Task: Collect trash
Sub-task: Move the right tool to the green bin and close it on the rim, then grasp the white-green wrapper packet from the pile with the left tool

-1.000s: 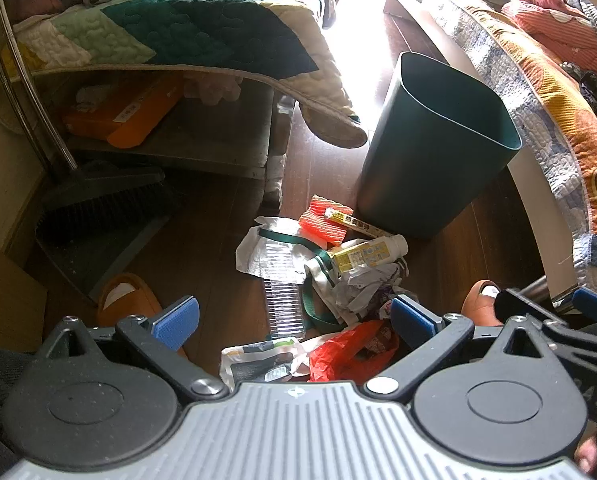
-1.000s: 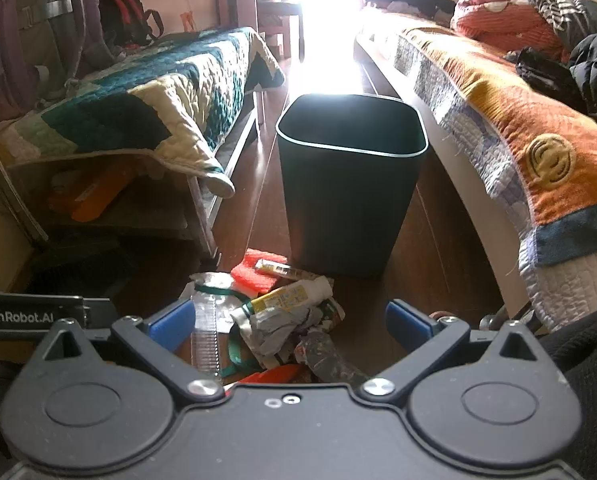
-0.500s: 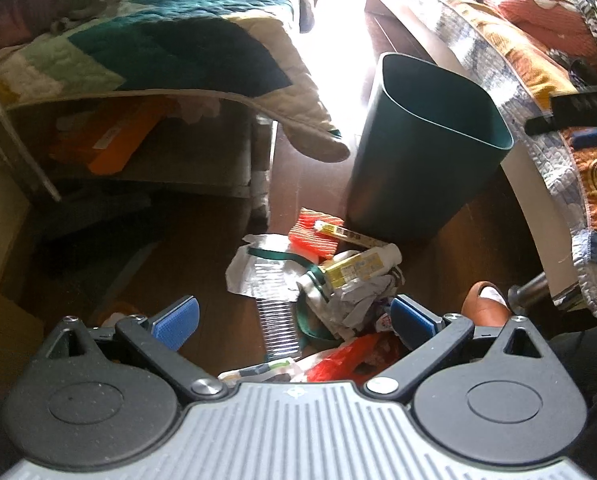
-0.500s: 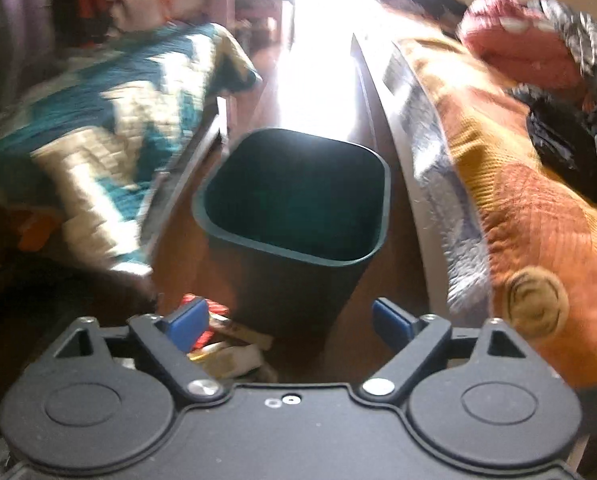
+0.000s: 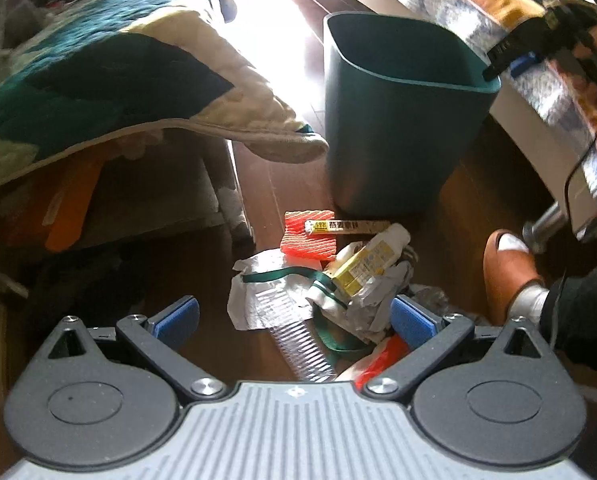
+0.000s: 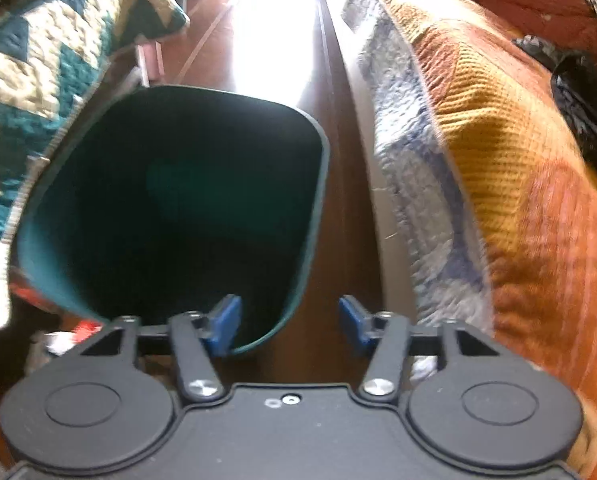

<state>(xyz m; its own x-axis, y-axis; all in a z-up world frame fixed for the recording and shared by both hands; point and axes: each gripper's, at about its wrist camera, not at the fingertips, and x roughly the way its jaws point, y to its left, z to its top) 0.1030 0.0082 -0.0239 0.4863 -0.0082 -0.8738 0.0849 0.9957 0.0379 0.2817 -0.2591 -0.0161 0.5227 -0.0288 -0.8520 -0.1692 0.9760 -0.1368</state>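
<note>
2 tools: left tool (image 5: 294, 314) wide apart, empty, over trash pile (image 5: 330, 276) on floor by green bin (image 5: 394, 120). Right tool (image 6: 288, 322) straddles bin rim, jaws just closing, not pinching yet. Bin's light, stiff; grab rim.

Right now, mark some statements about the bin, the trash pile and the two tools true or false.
1. The green bin stands upright on the floor. True.
2. The left tool holds the yellow bottle. False: its jaws are open over the trash pile, gripping nothing.
3. The right tool straddles the bin's near rim. True: one finger is inside, one outside; its jaws have just been closing.
4. The trash pile lies inside the bin. False: it lies on the floor in front of the bin.
</note>
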